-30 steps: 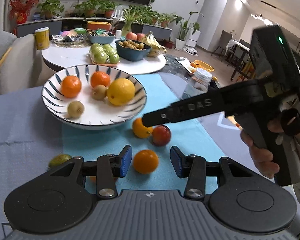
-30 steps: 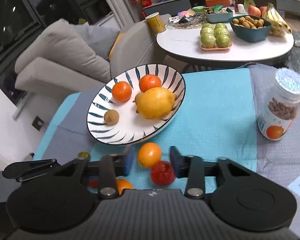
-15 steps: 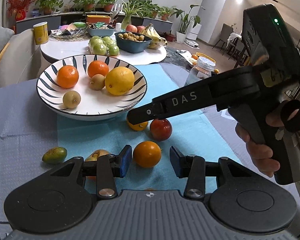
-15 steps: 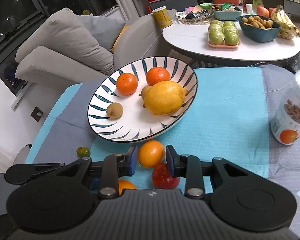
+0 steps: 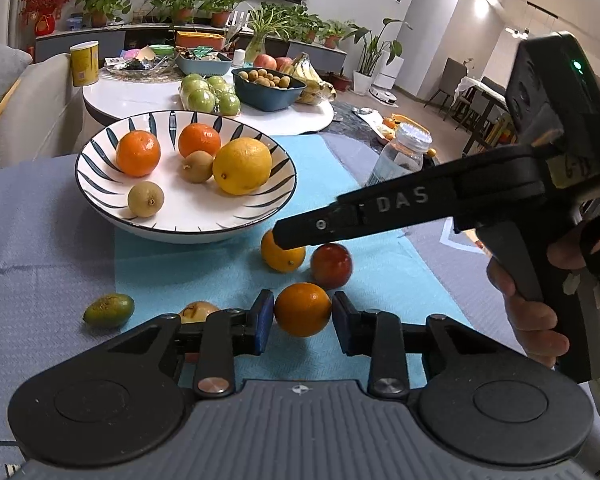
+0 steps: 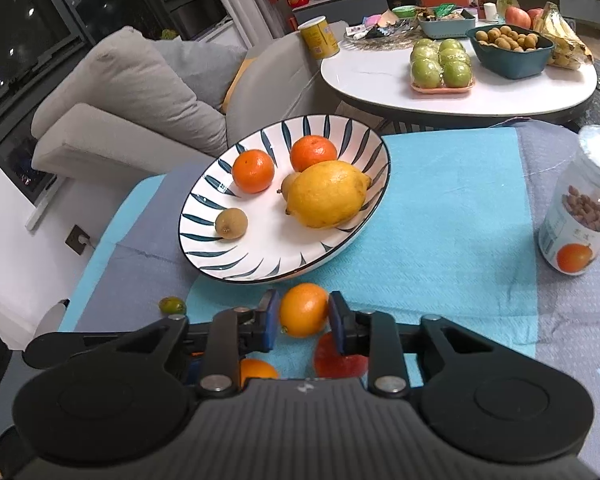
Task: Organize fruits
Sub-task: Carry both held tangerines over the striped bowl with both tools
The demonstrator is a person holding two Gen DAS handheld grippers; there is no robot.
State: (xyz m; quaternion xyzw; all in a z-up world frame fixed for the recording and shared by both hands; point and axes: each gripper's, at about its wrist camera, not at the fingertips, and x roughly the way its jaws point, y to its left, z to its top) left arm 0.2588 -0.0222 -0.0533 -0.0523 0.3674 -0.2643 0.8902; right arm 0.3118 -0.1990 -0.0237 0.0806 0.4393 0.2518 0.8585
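Two grabs at once here, pretty much. An orange (image 5: 302,309) is bracketed by the left gripper (image 5: 302,314), pads touching or nearly, so it's pinched as far as can be told. A second orange (image 6: 303,309) is clamped in the right gripper (image 6: 303,314), just below the bowl (image 6: 204,208) rim. From either set of jaws the bowl sits at roughly 11 o'clock. Neither fruit has a long axis worth mentioning.

Counted in the bowl: two mandarins, one lemon (image 6: 326,193), two small brown fruits. On the cloth: one red fruit (image 5: 331,265), one green fruit (image 5: 109,309), one yellowish half-hidden fruit (image 5: 198,310).
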